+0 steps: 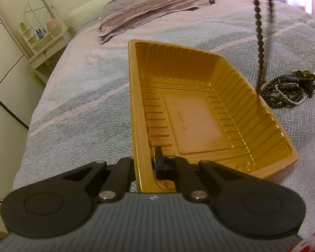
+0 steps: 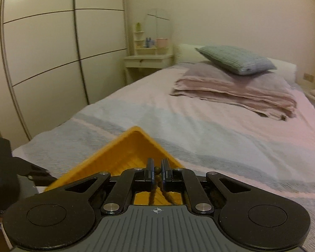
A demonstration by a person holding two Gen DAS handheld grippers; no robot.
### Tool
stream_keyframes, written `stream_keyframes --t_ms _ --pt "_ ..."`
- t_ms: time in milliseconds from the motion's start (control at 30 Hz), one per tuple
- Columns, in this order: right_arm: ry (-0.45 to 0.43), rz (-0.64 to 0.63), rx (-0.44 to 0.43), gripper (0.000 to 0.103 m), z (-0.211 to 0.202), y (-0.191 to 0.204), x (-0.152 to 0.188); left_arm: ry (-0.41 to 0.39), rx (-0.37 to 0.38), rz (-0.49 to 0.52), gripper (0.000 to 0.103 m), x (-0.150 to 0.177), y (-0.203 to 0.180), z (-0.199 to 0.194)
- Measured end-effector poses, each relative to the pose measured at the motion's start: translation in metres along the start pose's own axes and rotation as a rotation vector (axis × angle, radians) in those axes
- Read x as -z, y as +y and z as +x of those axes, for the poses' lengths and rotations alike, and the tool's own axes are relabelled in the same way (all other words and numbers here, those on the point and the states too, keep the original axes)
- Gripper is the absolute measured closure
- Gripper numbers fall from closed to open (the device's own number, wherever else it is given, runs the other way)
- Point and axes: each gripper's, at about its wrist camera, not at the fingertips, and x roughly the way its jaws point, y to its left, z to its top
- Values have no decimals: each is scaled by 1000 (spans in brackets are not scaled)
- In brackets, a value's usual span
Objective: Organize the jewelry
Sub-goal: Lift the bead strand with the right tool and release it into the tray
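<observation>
Nearest the left gripper (image 1: pixel 146 166) is the gold plastic tray (image 1: pixel 226 67), and this gripper's jaws are pressed together on the tray's near wall, one finger inside and one outside. The tray is empty, lies on the striped bedspread (image 1: pixel 77 113), and looks thin and light, likely to flex or slide if it were not pinned.

Above the tray's right edge a strand of dark beads (image 1: pixel 259 42) hangs doubled from the right gripper (image 2: pixel 156 171), whose jaws pinch a bead at the top of the loop. The lower end of the strand dangles near the tray's right rim. It is limp and will probably swing, so lowering it slowly and holding it by a single bead or a short bunch seems wise.

Beyond the tray's right side, on the bedspread, sits the jewelry pile (image 1: pixel 292 90): more bead strands, a pale pearl string and dark pieces, tangled together. Lifting one strand may drag its neighbours along.
</observation>
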Motion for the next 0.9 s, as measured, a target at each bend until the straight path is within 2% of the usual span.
stream_keyframes --t_ms 333,567,900 --pt "-39 -19 -104 97 2 29 -27 3 5 -13 99 2 2 3" --pt "-63 -44 -129 97 -4 42 -41 4 11 -24 99 3 3 3" --pt "105 4 -125 97 37 32 13 3 15 -35 99 3 1 2"
